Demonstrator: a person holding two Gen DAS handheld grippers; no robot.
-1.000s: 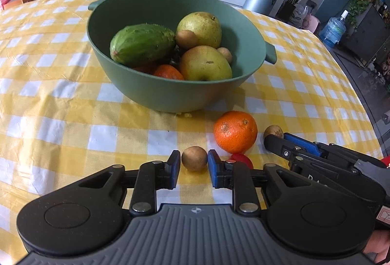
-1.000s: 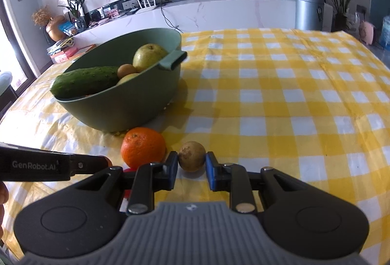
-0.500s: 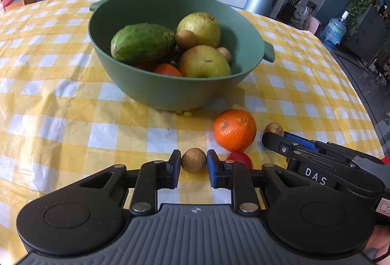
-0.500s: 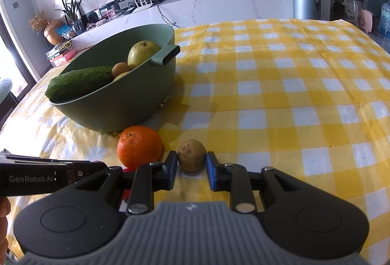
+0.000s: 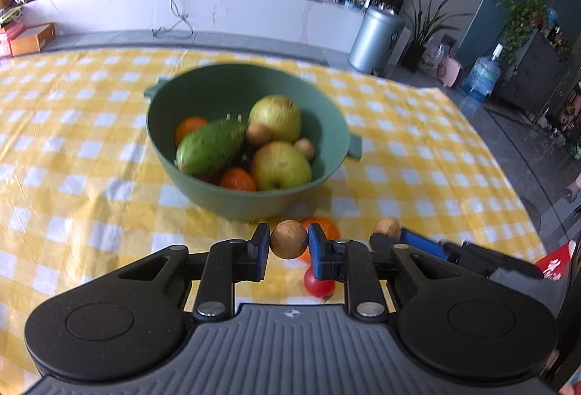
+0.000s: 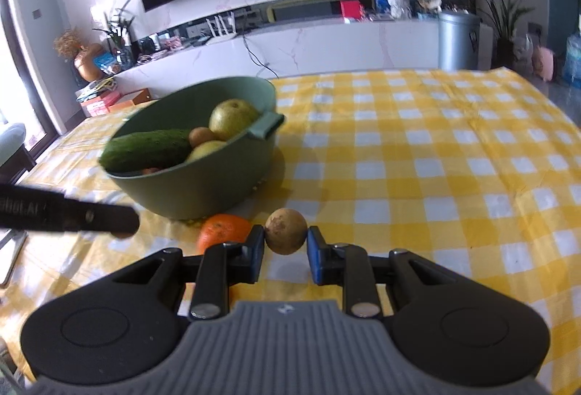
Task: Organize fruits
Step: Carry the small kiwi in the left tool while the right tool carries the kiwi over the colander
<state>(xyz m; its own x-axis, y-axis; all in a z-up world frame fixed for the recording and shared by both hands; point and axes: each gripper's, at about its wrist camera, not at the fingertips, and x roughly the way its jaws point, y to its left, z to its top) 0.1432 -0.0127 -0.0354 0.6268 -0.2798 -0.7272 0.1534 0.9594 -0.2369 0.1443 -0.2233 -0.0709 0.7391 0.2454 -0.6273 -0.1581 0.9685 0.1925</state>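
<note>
A green bowl (image 5: 326, 119) on the yellow checked tablecloth holds a cucumber (image 5: 210, 146), two pears, oranges and small brown fruits. My left gripper (image 5: 288, 242) is shut on a small brown round fruit (image 5: 288, 239) and holds it above the table in front of the bowl. My right gripper (image 6: 285, 240) is shut on a second small brown fruit (image 6: 285, 231), also lifted; it shows in the left wrist view (image 5: 387, 227). An orange (image 6: 223, 231) and a small red fruit (image 5: 319, 284) lie on the cloth below.
The bowl (image 6: 203, 191) stands left of my right gripper, with its handle (image 6: 267, 126) facing me. The left gripper's finger (image 6: 69, 215) crosses the right wrist view at the left. The table edge (image 5: 508, 177) runs along the right.
Both grippers have risen off the table, each carrying its small brown fruit. The bowl now looks farther away and lower in both views.
</note>
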